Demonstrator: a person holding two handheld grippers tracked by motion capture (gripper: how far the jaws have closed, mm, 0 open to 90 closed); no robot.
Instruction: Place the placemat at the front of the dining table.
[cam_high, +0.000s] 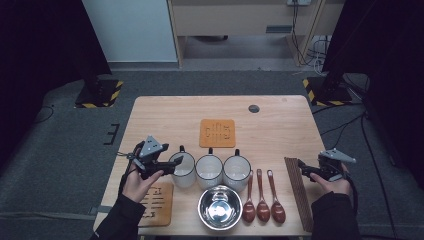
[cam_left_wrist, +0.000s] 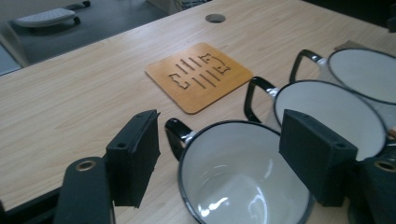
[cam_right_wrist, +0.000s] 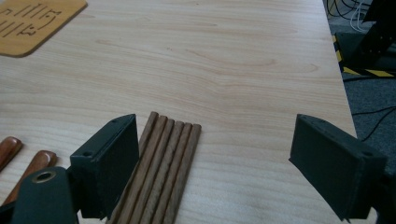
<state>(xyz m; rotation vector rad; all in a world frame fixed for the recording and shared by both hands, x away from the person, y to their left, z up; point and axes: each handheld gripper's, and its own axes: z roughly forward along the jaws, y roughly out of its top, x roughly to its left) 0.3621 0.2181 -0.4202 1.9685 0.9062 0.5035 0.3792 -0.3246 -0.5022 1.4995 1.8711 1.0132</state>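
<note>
While the left gripper (cam_left_wrist: 219, 163) holds its jaws wide open around the leftmost enamel mug (cam_left_wrist: 243, 177), first in the row of three on the desk (cam_high: 280, 115), it should close squarely on the rim, probably near the handle. The right gripper (cam_right_wrist: 215, 168), equally open and empty, hovers above the wooden chopsticks (cam_right_wrist: 163, 172).
</note>
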